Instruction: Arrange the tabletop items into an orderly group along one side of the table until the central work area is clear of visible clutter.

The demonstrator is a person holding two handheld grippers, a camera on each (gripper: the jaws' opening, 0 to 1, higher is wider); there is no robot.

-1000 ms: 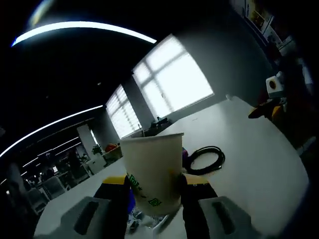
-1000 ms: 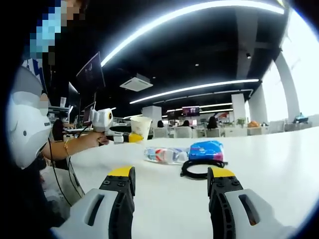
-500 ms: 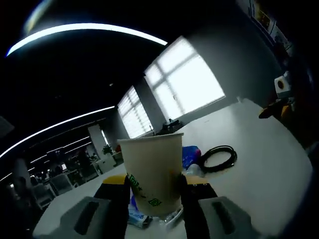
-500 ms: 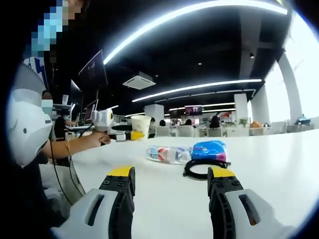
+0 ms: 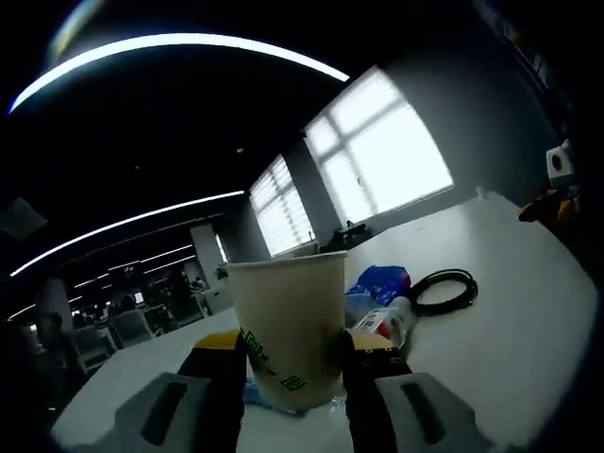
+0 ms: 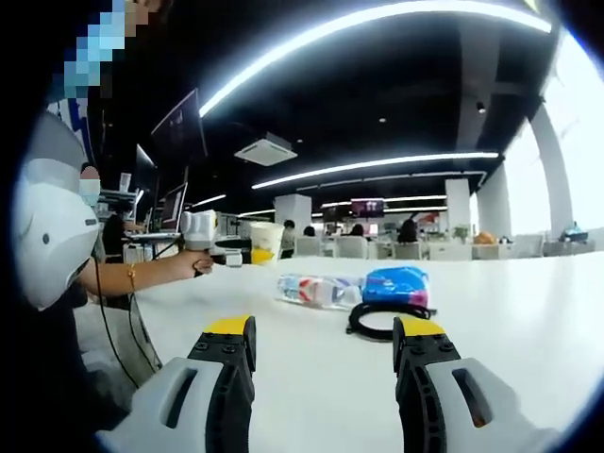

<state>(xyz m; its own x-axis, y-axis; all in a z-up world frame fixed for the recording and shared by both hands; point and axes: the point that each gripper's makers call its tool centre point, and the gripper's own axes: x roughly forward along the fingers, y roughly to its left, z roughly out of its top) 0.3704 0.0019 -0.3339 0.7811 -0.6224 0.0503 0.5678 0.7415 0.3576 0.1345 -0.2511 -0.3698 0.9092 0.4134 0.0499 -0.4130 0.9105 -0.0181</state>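
In the left gripper view, the left gripper (image 5: 291, 354) is clamped on a white paper cup (image 5: 289, 326), its jaws pressing the cup's two sides; the cup stands upright between them, lifted above the white table (image 5: 491, 311). Beyond the cup, on the table to the right, lie a clear plastic bottle (image 5: 382, 323) on its side with a red and white label, a blue packet (image 5: 380, 281) just behind it, and a coiled black cable (image 5: 447, 289) further right. At the far right edge the right gripper (image 5: 552, 198) shows with its yellow tips. Bright windows (image 5: 396, 151) stand behind the table.

In the right gripper view, the right gripper (image 6: 324, 354) hovers over the near part of the table (image 6: 528, 311) with its jaws apart and nothing between them. Ahead lie the cable (image 6: 389, 319), the blue packet (image 6: 394, 283) touching it behind, and the bottle (image 6: 314, 289) to the left. Far left, a person's hand (image 6: 184, 266) holds the left gripper (image 6: 247, 255) with the cup (image 6: 265, 241) at the table's far left side.
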